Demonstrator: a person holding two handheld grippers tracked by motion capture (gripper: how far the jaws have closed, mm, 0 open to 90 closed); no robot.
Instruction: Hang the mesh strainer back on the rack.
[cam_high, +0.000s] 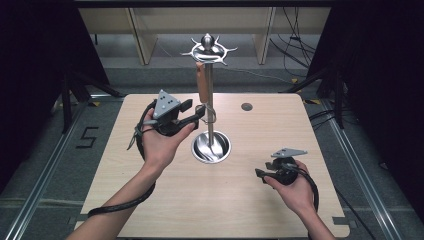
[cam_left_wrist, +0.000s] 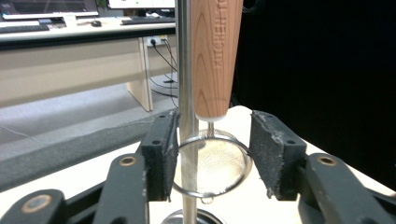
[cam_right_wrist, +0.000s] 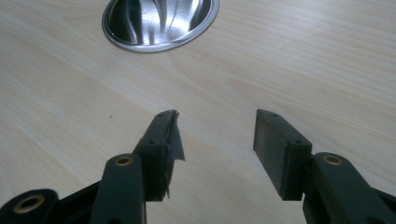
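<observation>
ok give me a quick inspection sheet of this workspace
surface: pale wood table, bare apart from the stand.
job's things: steel stand with dished base; wooden-handled strainer hanging beside its pole.
clutter: nothing seen.
grippers: left hand-held gripper open, jaws either side of the strainer's mesh; right hand-held gripper open, empty, low over the table.
cables: one trails from each gripper; more on the floor behind.
surroundings: desks, dark curtains.
</observation>
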